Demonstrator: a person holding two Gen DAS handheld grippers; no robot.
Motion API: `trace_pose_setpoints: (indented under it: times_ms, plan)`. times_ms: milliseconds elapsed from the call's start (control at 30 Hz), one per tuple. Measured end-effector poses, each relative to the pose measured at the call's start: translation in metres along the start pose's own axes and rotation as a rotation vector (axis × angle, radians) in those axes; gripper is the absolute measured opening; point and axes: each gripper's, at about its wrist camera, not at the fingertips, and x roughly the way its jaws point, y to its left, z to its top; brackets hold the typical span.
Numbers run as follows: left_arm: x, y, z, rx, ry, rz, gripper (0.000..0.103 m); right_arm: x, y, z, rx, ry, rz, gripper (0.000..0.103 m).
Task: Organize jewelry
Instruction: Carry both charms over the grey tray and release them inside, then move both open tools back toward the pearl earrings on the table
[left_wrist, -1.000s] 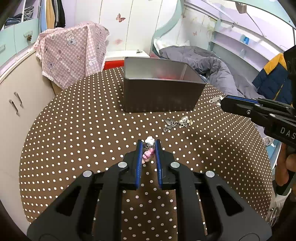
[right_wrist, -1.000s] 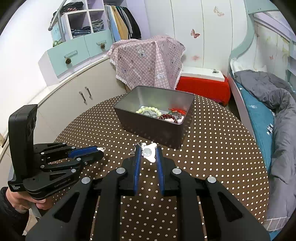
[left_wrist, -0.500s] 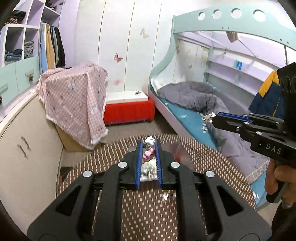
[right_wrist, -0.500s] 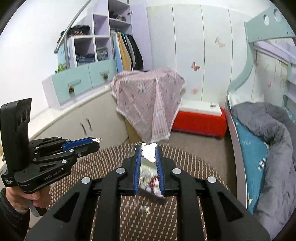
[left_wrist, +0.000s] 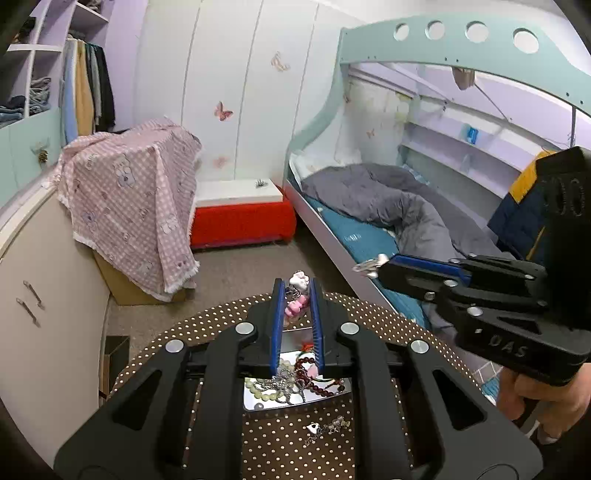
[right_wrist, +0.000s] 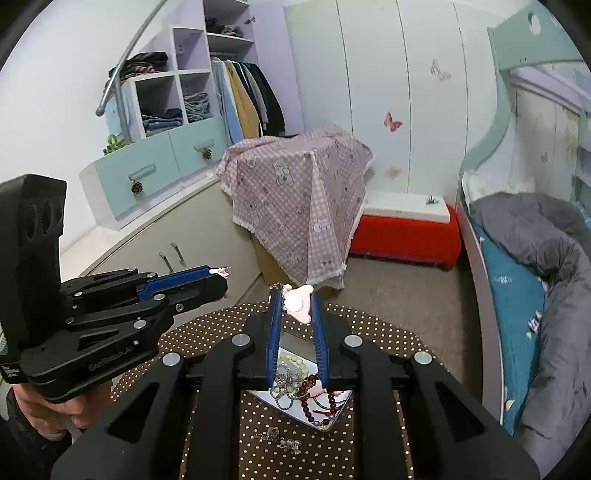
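My left gripper (left_wrist: 296, 286) is shut on a pink and white charm (left_wrist: 298, 282) and hangs above the table. Under its fingers an open metal tin (left_wrist: 258, 404) holds several bead bracelets and a chain. My right gripper (right_wrist: 294, 291) is shut on a pale heart-shaped pendant (right_wrist: 295, 304) with a round disc, also above the tin (right_wrist: 325, 424). In the left wrist view the right gripper (left_wrist: 373, 266) shows at the right with the pendant (left_wrist: 369, 263) at its tip. The left gripper (right_wrist: 221, 272) appears at the left of the right wrist view.
A silver chain piece (left_wrist: 327, 426) lies loose on the brown dotted tablecloth (left_wrist: 207, 325) in front of the tin. Beyond the table stand a beige cabinet (left_wrist: 48, 295), a pink checked cloth (left_wrist: 129, 206), a red bench (left_wrist: 240, 221) and a bunk bed (left_wrist: 388, 206).
Both grippers have risen with their pieces held. The views have swung up from the tabletop to the room, and the tin now lies below the fingers instead of ahead of them.
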Motion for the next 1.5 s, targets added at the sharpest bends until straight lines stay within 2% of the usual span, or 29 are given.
trace_pose_setpoints:
  times_ms: [33,67,100,133,167,200,233,267,333,367,567,1100,1333,1500]
  plan:
    - [0.003,0.0,0.001,-0.002,0.001,0.01,0.014,0.005,-0.003,-0.001,0.013,0.01,0.001,0.015]
    - [0.005,0.0,0.002,-0.005,0.007,0.02,0.021,0.008,-0.005,0.0,0.019,0.018,0.0,0.015]
    - [0.01,0.002,0.001,-0.011,0.022,0.035,0.033,0.011,-0.007,-0.001,0.025,0.022,-0.005,0.017]
    - [0.012,0.004,0.0,-0.02,0.027,0.056,0.072,0.013,-0.009,-0.002,0.032,0.026,-0.011,0.029]
    - [0.011,0.006,0.0,-0.032,0.013,0.071,0.089,0.016,-0.011,-0.004,0.045,0.03,-0.014,0.036]
    - [0.007,0.009,-0.002,-0.053,-0.021,0.08,0.09,0.017,-0.013,-0.006,0.055,0.033,-0.027,0.048]
    - [0.005,0.012,-0.004,-0.062,-0.025,0.078,0.091,0.017,-0.014,-0.007,0.059,0.033,-0.034,0.065]
    - [0.004,0.014,-0.005,-0.067,-0.019,0.08,0.091,0.016,-0.016,-0.009,0.071,0.028,-0.049,0.071]
    - [0.001,0.018,-0.008,-0.072,-0.026,0.117,0.092,0.012,-0.021,-0.013,0.097,0.014,-0.063,0.09]
    - [-0.001,0.02,-0.01,-0.076,-0.03,0.132,0.092,0.011,-0.023,-0.015,0.105,0.009,-0.068,0.094]
    - [-0.017,0.026,-0.016,-0.086,-0.056,0.186,0.093,-0.002,-0.028,-0.017,0.147,-0.023,-0.122,0.095]
    - [-0.059,0.013,-0.032,-0.045,-0.125,0.236,0.094,-0.029,-0.013,-0.016,0.132,-0.082,-0.138,0.095]
    - [-0.064,0.012,-0.052,-0.04,-0.116,0.223,0.094,-0.047,-0.007,-0.026,0.119,-0.1,-0.143,0.095]
    - [-0.059,0.013,-0.075,-0.041,-0.069,0.214,0.094,-0.057,-0.009,-0.046,0.127,-0.099,-0.147,0.095]
